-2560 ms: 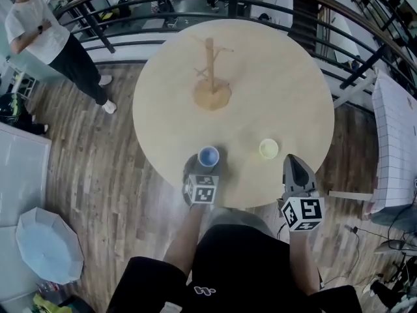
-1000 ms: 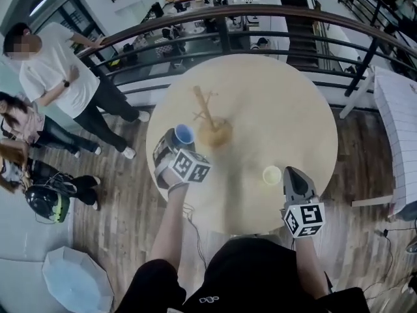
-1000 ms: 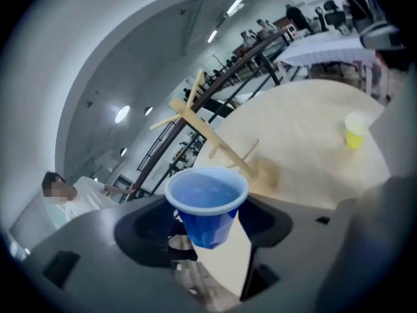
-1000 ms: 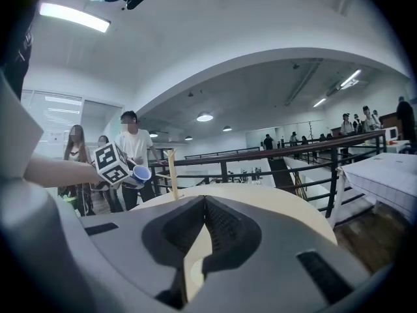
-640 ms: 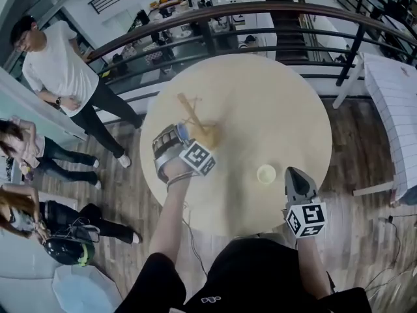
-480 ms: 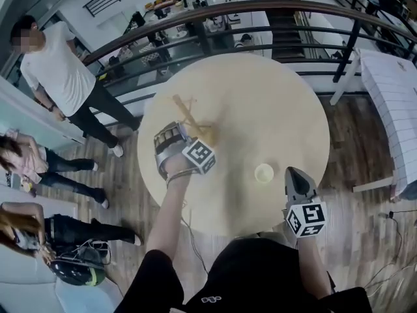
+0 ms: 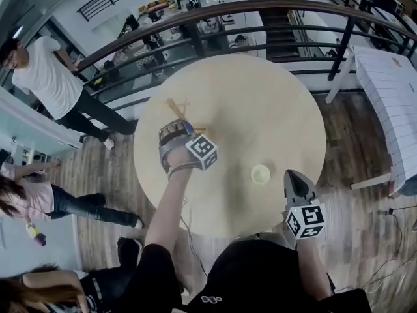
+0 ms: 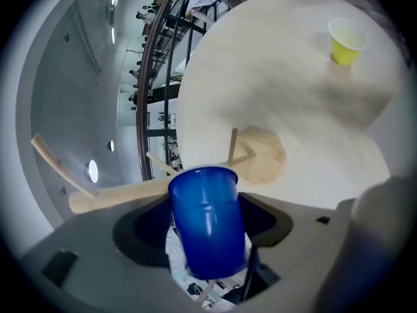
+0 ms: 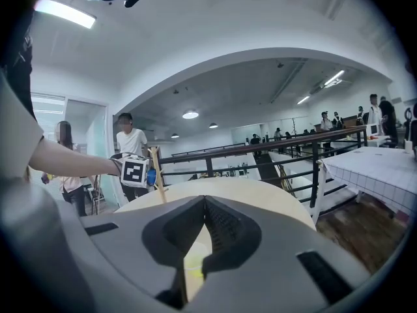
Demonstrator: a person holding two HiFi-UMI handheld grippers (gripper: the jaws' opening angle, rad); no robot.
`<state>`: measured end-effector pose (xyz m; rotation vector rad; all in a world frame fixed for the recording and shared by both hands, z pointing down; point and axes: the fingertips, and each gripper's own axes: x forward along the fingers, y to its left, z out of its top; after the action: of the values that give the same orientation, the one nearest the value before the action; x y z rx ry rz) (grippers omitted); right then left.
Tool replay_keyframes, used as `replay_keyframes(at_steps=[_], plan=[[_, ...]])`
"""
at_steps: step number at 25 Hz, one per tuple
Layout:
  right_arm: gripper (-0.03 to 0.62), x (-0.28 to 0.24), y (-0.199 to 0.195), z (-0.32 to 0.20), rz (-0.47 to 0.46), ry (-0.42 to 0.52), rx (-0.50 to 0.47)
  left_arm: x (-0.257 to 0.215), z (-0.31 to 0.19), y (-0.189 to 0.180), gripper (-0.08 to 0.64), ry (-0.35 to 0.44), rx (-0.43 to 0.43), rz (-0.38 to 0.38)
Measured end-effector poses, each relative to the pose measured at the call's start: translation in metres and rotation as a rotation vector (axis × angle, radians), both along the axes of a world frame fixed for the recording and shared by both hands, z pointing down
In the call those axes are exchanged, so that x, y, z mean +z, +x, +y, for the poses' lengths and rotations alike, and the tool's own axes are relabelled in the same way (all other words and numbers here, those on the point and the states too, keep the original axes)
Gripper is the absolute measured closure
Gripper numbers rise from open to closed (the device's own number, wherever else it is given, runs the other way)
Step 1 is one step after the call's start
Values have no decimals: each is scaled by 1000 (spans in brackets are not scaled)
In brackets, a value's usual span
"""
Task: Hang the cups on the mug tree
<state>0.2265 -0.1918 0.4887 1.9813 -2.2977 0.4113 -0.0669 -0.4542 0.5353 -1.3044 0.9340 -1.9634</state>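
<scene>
A wooden mug tree [image 7: 174, 108] stands on the far left part of the round table [image 7: 273, 109]. My left gripper [image 7: 174, 135] is right beside it, shut on a blue cup [image 8: 205, 230]. The cup's rim points at the tree's trunk [image 8: 117, 197] and pegs, close to them; I cannot tell whether they touch. A yellow cup [image 7: 260, 173] stands upright near the table's front right. My right gripper [image 7: 294, 178] hovers just short of it at the table's edge, shut and empty; the yellow cup [image 9: 193, 266] shows beyond its closed tips.
A dark railing [image 7: 260, 8] curves behind the table. People [image 7: 49, 77] stand on the wood floor at the left. A table with a white cloth [image 7: 391, 90] is at the right. The tree's round base [image 8: 264, 162] sits on bare tabletop.
My left gripper has carried the blue cup from the table's near edge to the mug tree at the far left. The right gripper has stayed by the yellow cup.
</scene>
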Motion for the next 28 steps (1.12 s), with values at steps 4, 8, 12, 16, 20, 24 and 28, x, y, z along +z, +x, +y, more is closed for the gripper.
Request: replay_keyframes(at_steps=[4, 8, 12, 16, 20, 24, 28], plan=[[583, 1, 0, -1, 2, -1, -3, -3, 3, -1, 241, 32, 22, 55], [583, 2, -5, -4, 3, 1, -24, -14, 6, 3, 233, 74, 44, 130], [583, 2, -14, -8, 5, 4, -56, -27, 15, 8, 232, 106, 76, 240], [583, 0, -20, -13, 5, 11, -81, -46, 41, 16, 232, 147, 82, 517], [583, -3, -30, -19, 3, 21, -114, -79, 79, 25, 233, 197, 53, 933], [583, -5, -41, -25, 0, 30, -159, -87, 121, 21, 263, 218, -46, 1273], [583, -5, -56, -32, -4, 31, -204, -80, 157, 4, 460, 271, -190, 1496]])
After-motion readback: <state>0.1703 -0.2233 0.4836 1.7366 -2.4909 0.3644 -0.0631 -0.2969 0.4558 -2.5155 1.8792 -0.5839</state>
